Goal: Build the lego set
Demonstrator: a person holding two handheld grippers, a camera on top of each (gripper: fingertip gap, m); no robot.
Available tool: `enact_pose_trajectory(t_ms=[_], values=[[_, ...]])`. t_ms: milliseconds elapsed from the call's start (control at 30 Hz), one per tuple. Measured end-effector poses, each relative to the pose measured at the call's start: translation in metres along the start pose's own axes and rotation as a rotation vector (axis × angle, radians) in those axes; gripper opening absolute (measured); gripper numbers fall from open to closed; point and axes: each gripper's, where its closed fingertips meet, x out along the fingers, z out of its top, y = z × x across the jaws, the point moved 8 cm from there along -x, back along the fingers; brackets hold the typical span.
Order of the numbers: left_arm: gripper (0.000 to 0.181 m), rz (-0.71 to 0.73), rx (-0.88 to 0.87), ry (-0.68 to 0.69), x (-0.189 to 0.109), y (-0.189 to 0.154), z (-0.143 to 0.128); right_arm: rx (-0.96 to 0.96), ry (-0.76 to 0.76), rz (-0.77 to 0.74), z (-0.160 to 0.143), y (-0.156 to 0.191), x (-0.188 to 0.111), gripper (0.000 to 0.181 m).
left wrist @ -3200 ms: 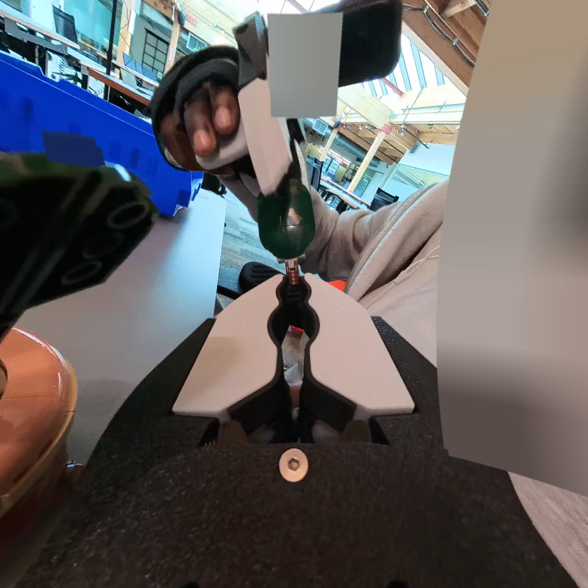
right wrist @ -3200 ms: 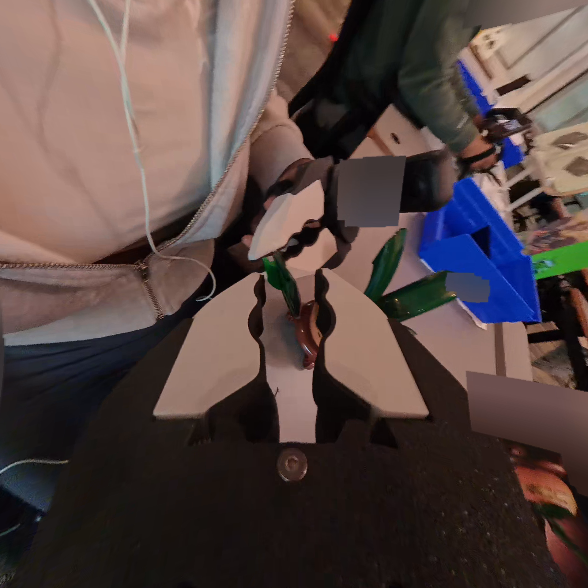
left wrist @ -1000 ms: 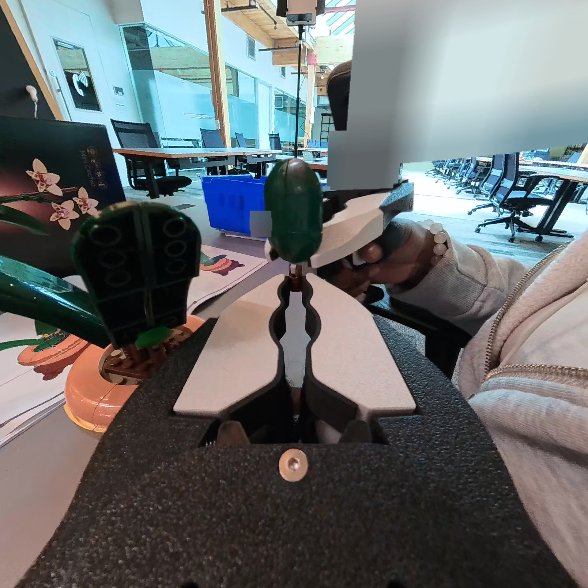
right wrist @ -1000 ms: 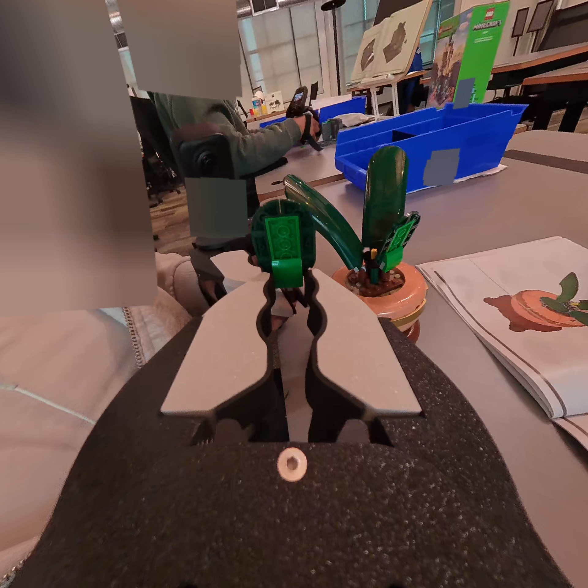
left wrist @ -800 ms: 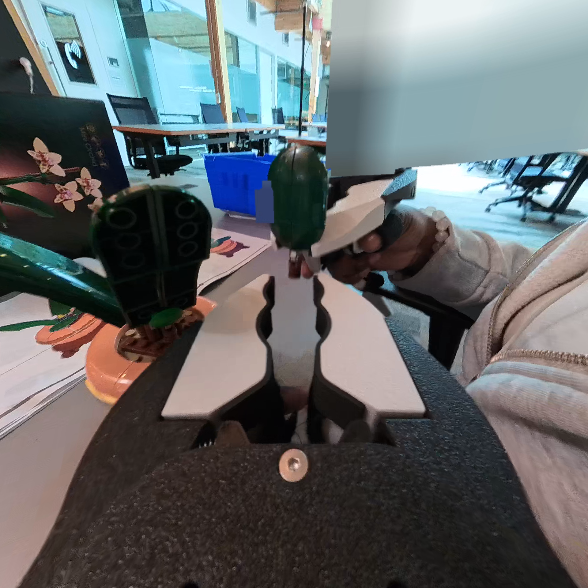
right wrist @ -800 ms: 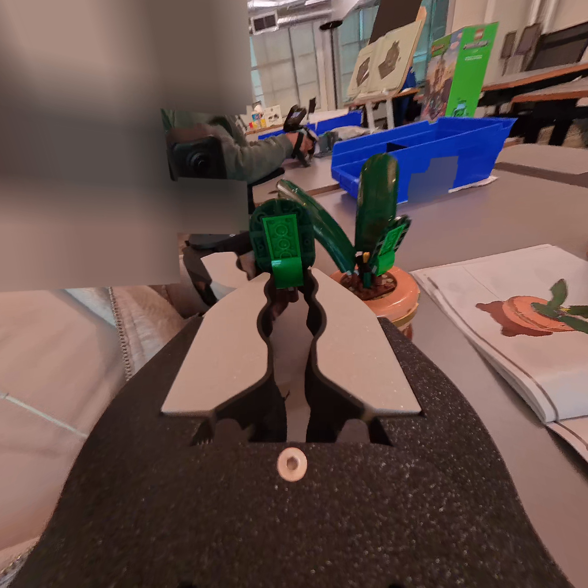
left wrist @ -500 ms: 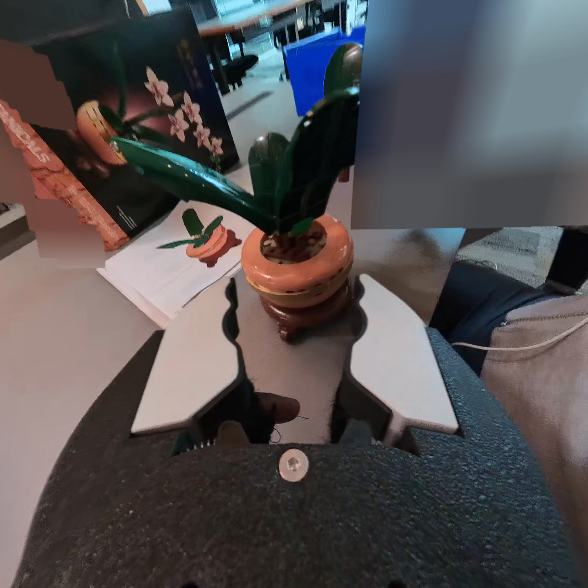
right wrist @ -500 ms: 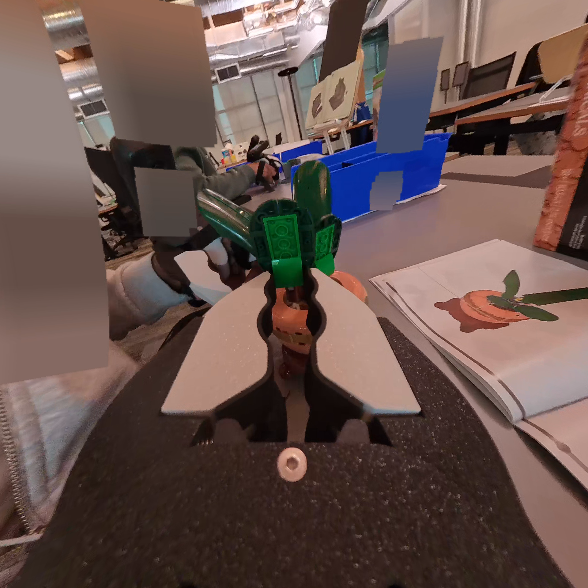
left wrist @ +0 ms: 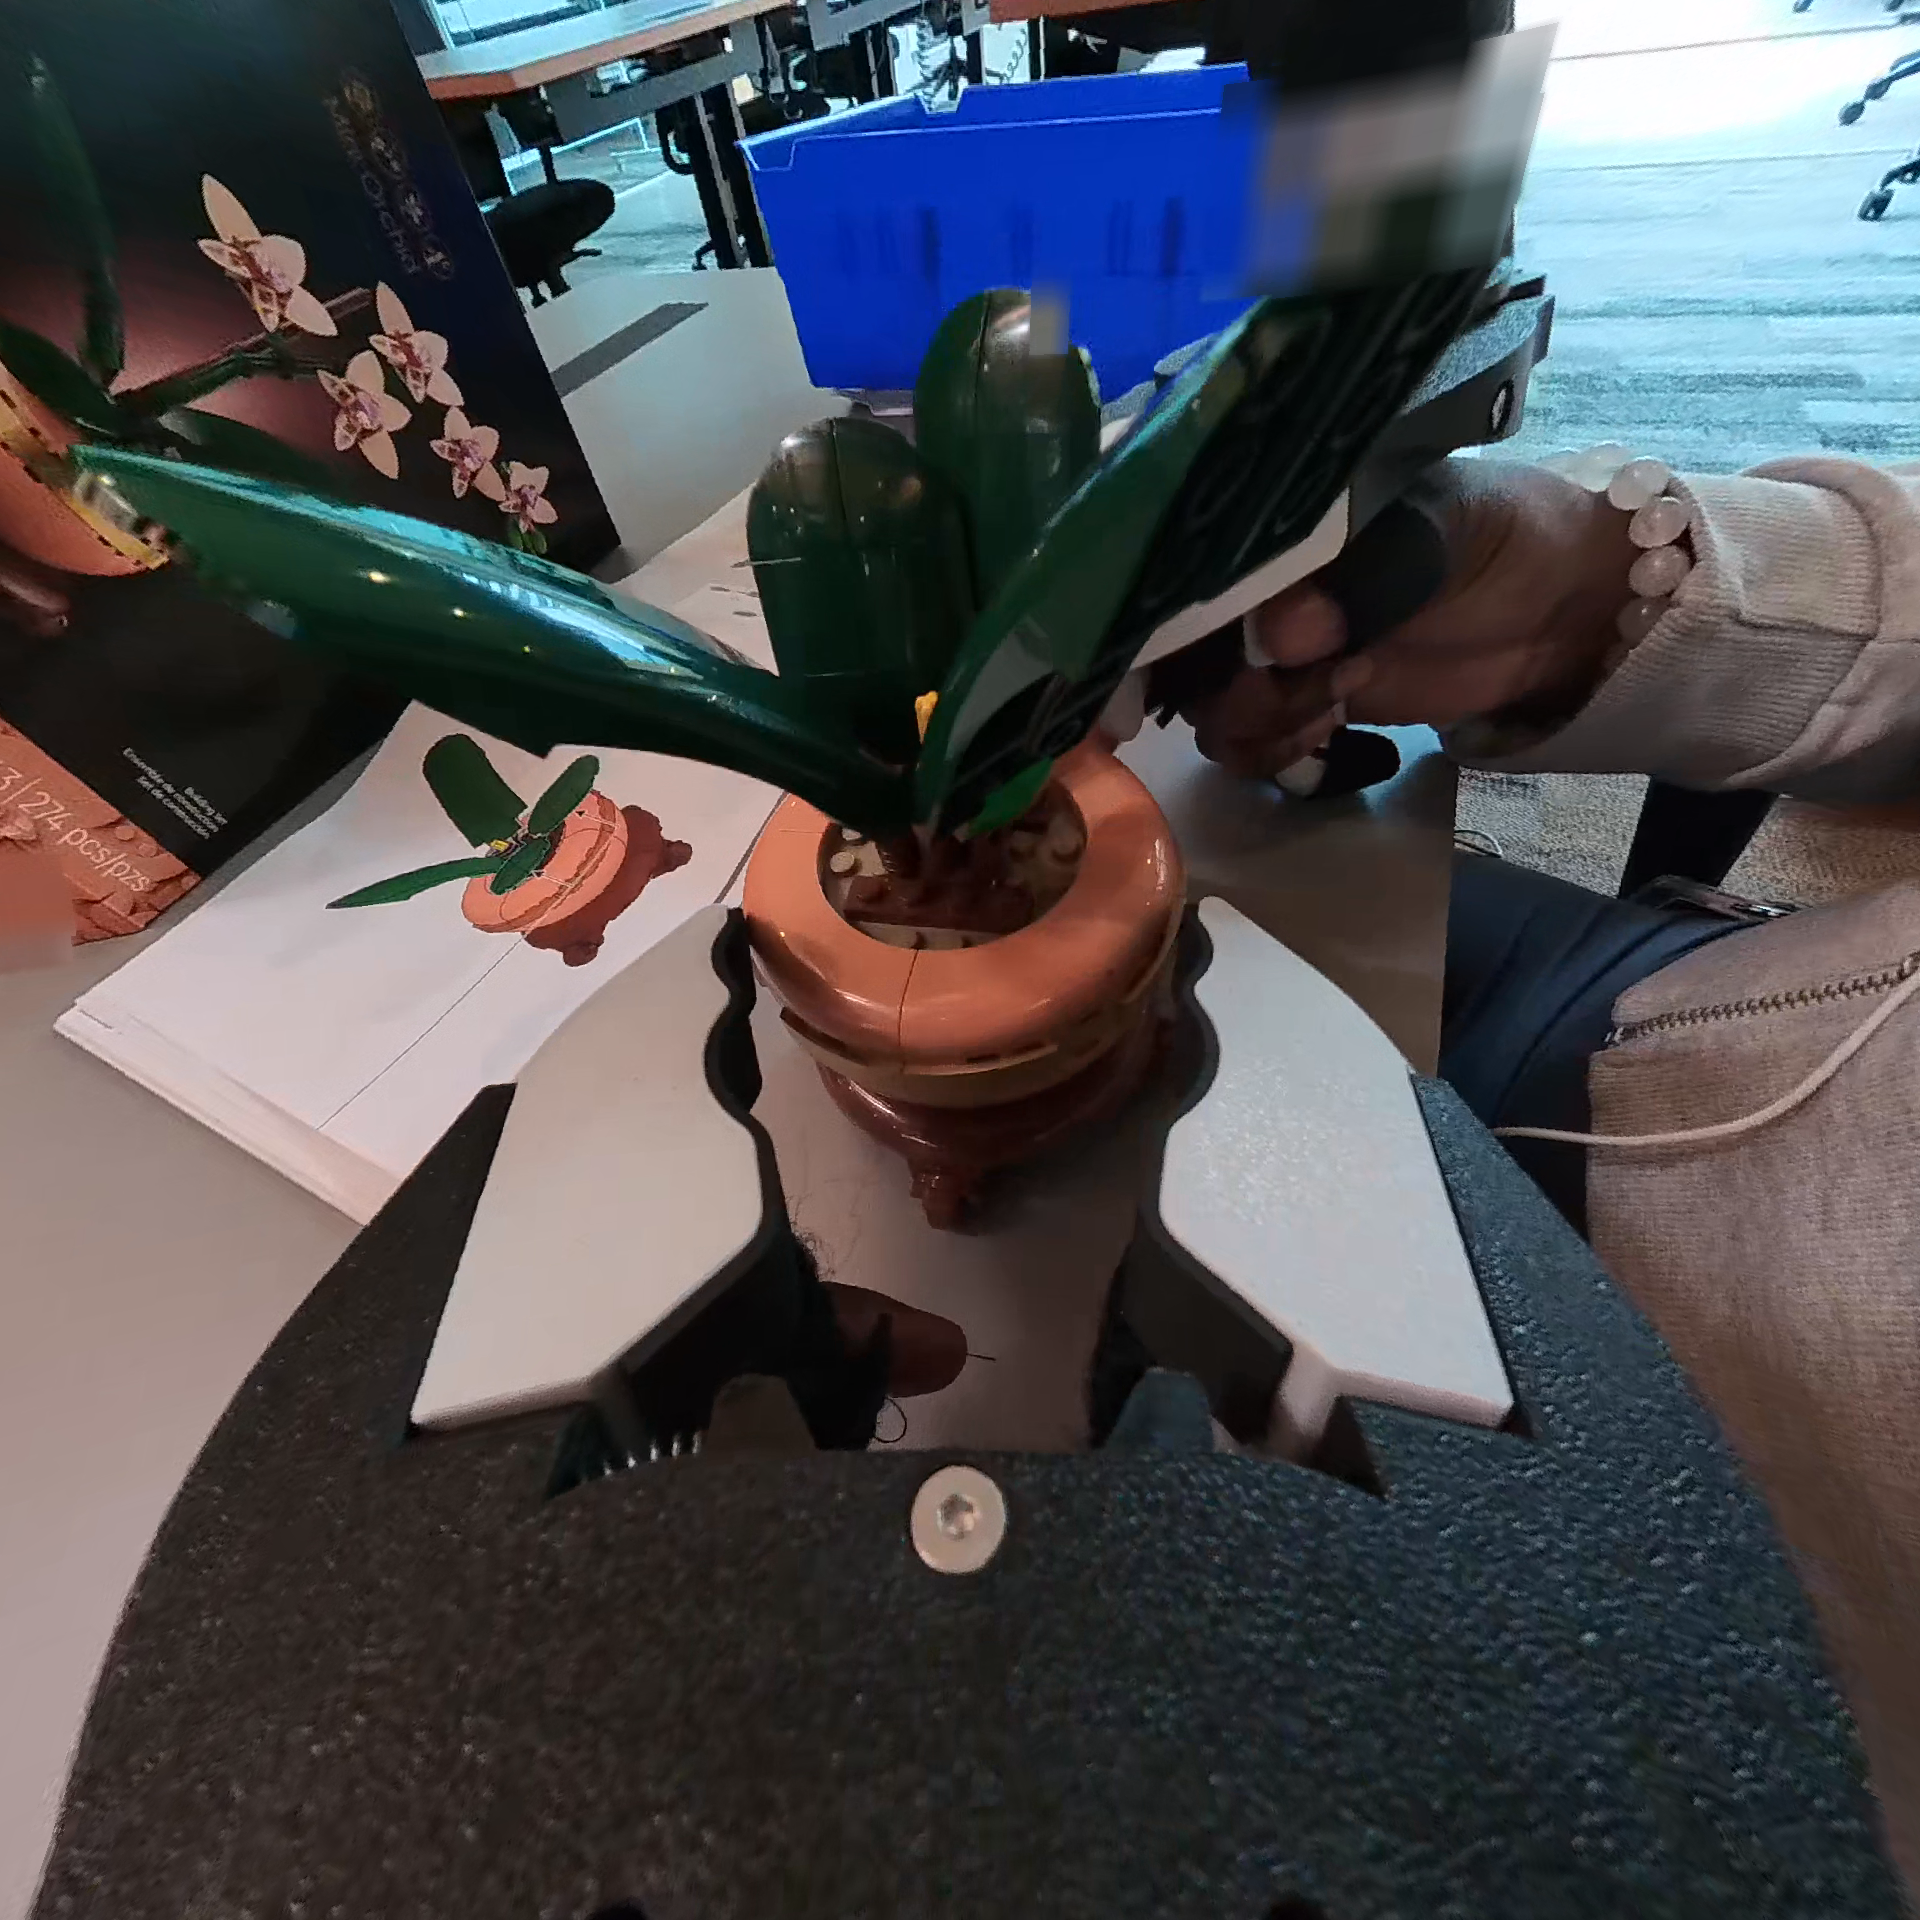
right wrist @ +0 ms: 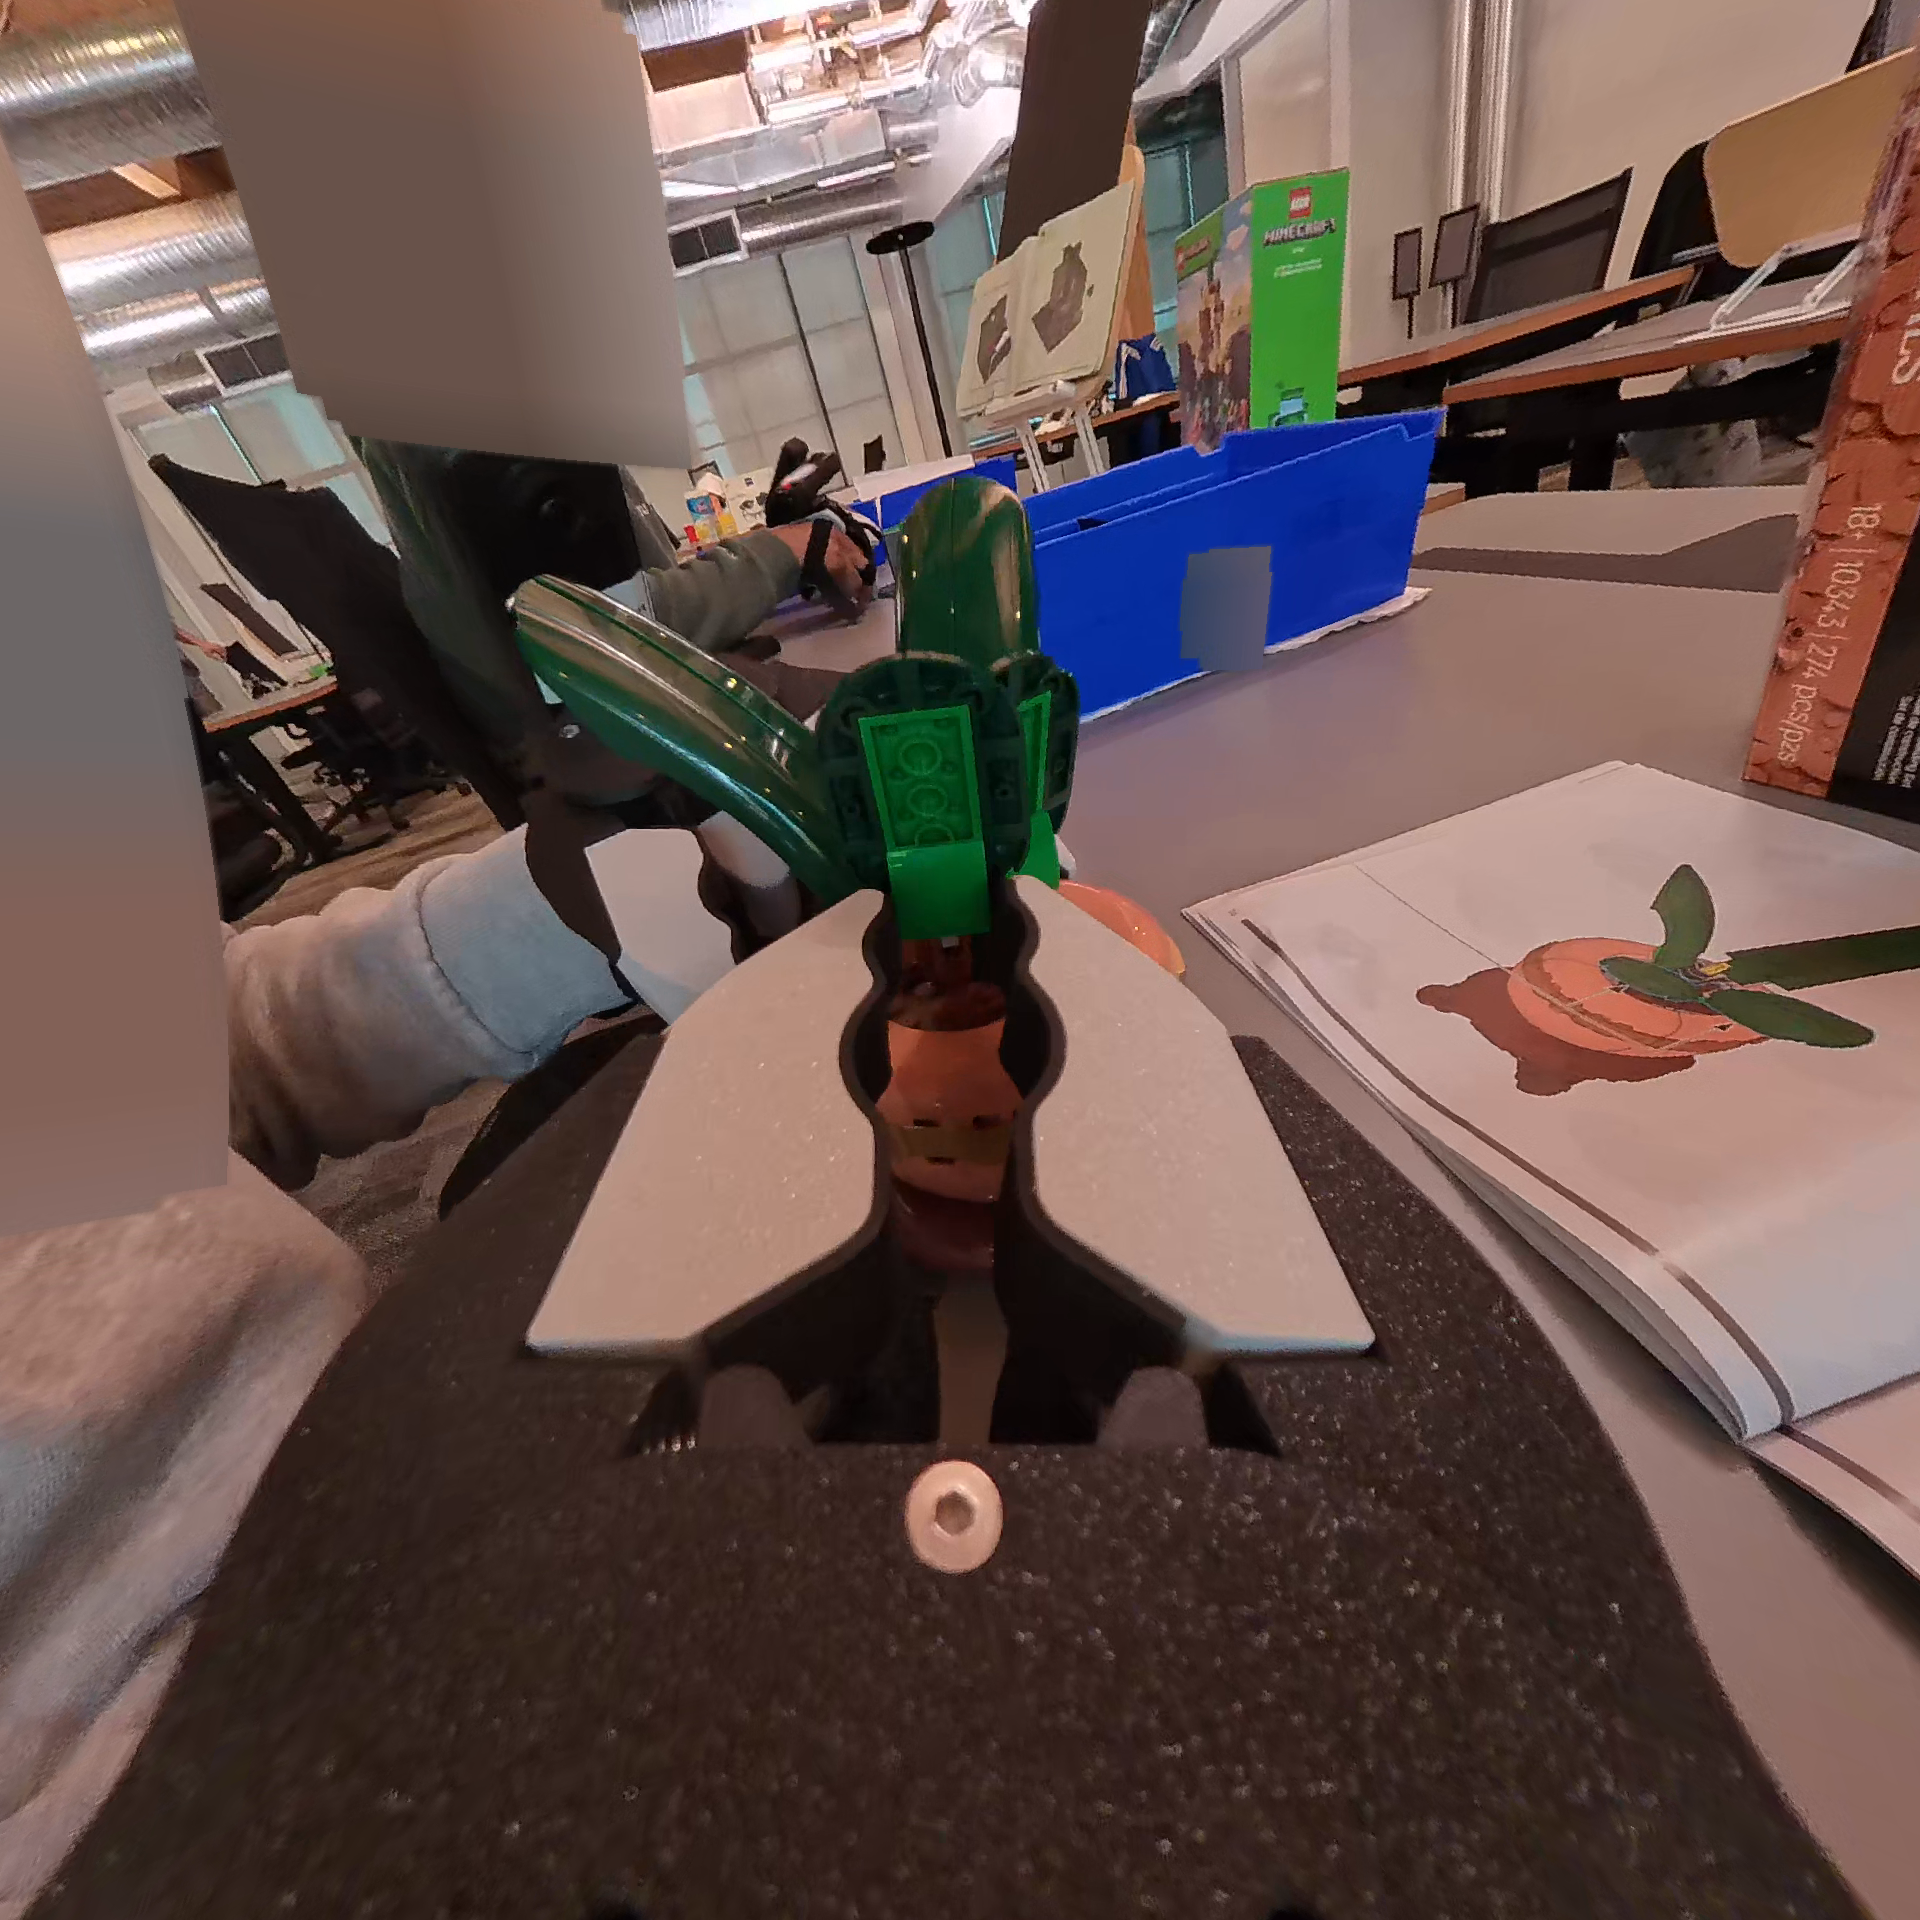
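Standing at twelve o'clock between the wide-spread left gripper (left wrist: 961,997), one pot (left wrist: 966,966) carries four leaves; the right gripper (right wrist: 951,914) pinches one leaf (right wrist: 920,790) over it.

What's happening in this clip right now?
A person with a gripper in each hand is building a Lego orchid. The right gripper is shut on a green leaf piece, holding it just over the pot among the leaves already planted there. The left gripper is open, one of its fingers on each side of the pot; whether they touch it is unclear. The instruction booklet lies open on the table beside the pot, and the set's box stands behind the booklet.
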Motion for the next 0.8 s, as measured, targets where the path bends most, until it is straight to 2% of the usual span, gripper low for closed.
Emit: enact_pose_trajectory(t_ms=[233, 500, 600, 800], values=[[0.077, -0.007, -0.025, -0.047, -0.0014, 0.0023, -0.0037, 0.010, 0.038, -0.027, -0.0010, -0.0004, 0.0053, 0.016], [0.077, -0.026, -0.001, -0.029, -0.0017, 0.0024, -0.0026, 0.088, 0.008, -0.059, -0.0034, 0.0019, 0.0052, 0.016], [0.077, -0.021, 0.005, -0.022, -0.0020, 0.0021, -0.0023, 0.159, -0.023, -0.015, -0.0015, 0.0036, 0.0032, 0.016], [0.077, -0.008, 0.011, -0.017, -0.0017, 0.0009, -0.0019, 0.173, -0.020, -0.023, -0.0038, 0.0041, 0.0037, 0.016]])
